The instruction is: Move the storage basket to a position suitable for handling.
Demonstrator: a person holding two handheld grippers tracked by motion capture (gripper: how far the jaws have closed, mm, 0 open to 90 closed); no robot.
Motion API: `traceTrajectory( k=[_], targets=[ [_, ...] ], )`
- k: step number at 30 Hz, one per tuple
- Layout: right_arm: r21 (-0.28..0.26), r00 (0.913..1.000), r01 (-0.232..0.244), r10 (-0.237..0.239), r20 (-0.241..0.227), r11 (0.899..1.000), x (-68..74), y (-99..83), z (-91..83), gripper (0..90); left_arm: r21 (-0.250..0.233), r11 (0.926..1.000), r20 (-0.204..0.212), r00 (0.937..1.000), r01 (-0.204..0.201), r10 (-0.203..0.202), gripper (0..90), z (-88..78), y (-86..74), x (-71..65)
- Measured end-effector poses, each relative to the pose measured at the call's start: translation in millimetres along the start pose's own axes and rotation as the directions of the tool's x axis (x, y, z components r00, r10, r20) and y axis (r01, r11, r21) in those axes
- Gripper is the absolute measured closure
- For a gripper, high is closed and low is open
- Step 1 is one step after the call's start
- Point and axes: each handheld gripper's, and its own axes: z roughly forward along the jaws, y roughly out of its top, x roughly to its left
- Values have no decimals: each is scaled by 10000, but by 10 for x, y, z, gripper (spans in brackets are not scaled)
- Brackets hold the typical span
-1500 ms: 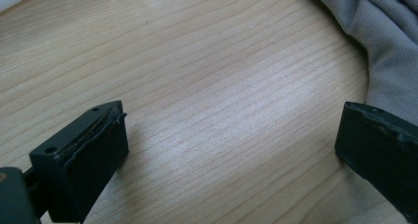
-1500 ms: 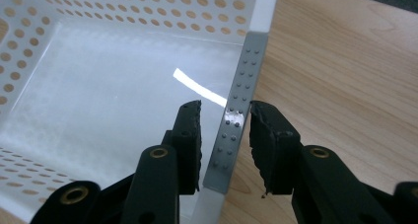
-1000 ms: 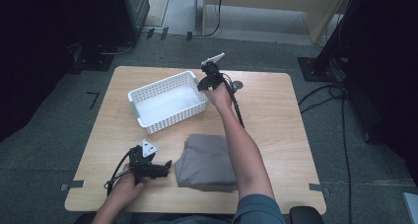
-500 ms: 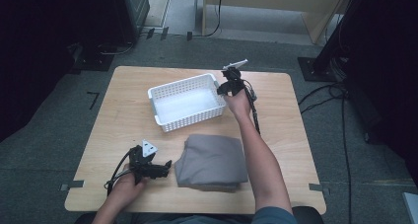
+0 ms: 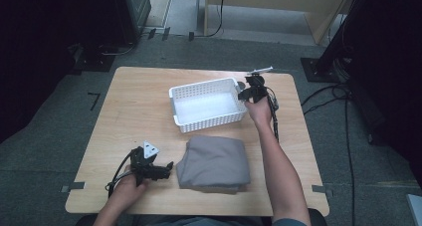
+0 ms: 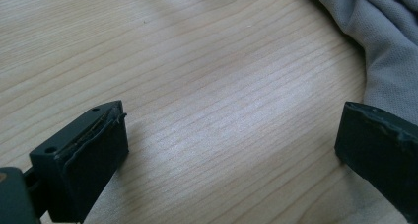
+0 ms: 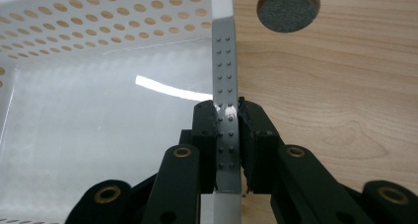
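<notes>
The white basket (image 5: 208, 105) is set on the far middle of the worktop (image 5: 139, 111), and its right-hand wall is pinched between the fingers of the right gripper (image 7: 227, 135) — closed tight on the rim. The left gripper (image 6: 231, 150) is rested at the near left edge, fingers spread wide over bare wood, with the folded grey cloth (image 5: 214, 164) just beside it.

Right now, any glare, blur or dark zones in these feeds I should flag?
High view: floor around the table falls to near black, table evenly lit. Right gripper view: bright glare streak on the white basket floor; right gripper clamped on its wall, sharp. Left gripper view: soft sheen on the wood, left gripper jaw edges slightly soft, grey cloth in focus.
</notes>
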Motion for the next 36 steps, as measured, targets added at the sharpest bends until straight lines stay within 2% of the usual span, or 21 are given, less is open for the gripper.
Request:
traceTrajectory(
  k=[4,5,8,11,13,14,15,17,22,24,26,30,32,36],
  targets=[
    [-24,9998,-189,189,-91,9998,-45,-26,-23,775,2,10000,1,10000,2,-2,0,0,0,0],
    [-96,9995,-251,249,-208,9996,-55,-26,-38,730,2,10000,2,10000,4,-4,0,0,0,0],
    [-275,9987,-343,332,-393,9990,-57,-26,-88,690,1,10000,2,10000,1,-1,0,0,0,0],
    [-575,9991,115,-138,-403,9983,-12,-45,-255,703,2,10000,2,10000,-17,17,0,0,0,1],
    [-711,9973,137,-188,-713,9974,-12,-70,-352,723,6,10000,3,10000,-20,20,0,0,0,1],
    [-711,9973,137,-188,-713,9974,-12,-70,-352,723,0,10000,-1,10000,-15,15,0,0,0,1],
    [-795,9952,278,-350,-918,9964,4,-112,-431,777,1,10000,1,10000,-15,15,0,0,0,1],
    [-756,9938,368,-445,-1019,9965,18,-139,-461,801,1,10000,2,10000,-15,15,0,0,0,1],
    [-752,9836,1020,-1119,-1416,9919,165,-301,-533,839,7,10000,2,10000,-23,23,0,0,0,1],
    [-706,9803,1209,-1302,-1484,9902,219,-340,-531,843,0,10000,0,10000,-14,14,0,0,0,1],
    [-803,9776,1535,-1632,-1326,9849,259,-370,-493,848,0,10000,0,10000,-14,14,0,0,0,1],
    [-708,9793,1484,-1565,-1283,9864,198,-360,-376,868,0,10000,0,10000,-14,14,0,0,0,1],
    [-534,9809,1554,-1605,-1100,9864,172,-367,-298,871,5,10000,3,10000,-21,21,0,0,0,1],
    [-235,9849,1368,-1385,-1042,9903,106,-426,-206,873,-1,10000,0,10000,-11,11,0,0,0,1]
  ],
)
